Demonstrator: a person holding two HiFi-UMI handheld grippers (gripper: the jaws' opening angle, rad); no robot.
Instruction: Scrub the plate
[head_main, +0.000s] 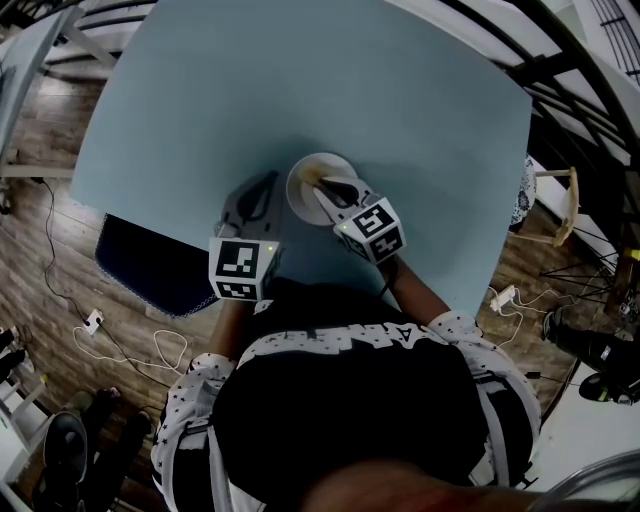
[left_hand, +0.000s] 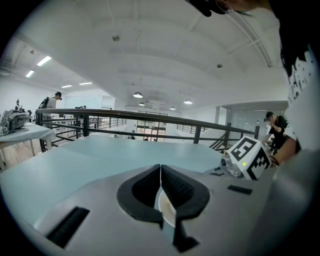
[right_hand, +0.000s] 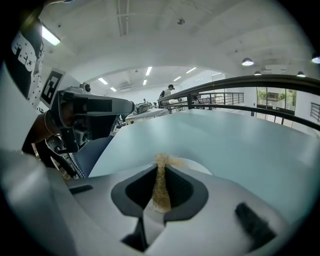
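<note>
Scrubbing seems to be under way, not finished: the left gripper (head_main: 270, 184) is clamping the rim of the plate (head_main: 318, 172) near the table's (head_main: 300, 80) near edge, while the right gripper (head_main: 324, 188) is pinching a tan scrub pad (right_hand: 161, 186) over it.

Plate (head_main: 320, 168) at frame centre, on table (head_main: 300, 80), near the table's lower edge. Left gripper (head_main: 272, 184) at plate's left rim, rim between its jaws. Right gripper (head_main: 323, 187) comes in from lower right, over plate; scrub pad (right_hand: 161, 182) between its jaws, touching plate.
</note>
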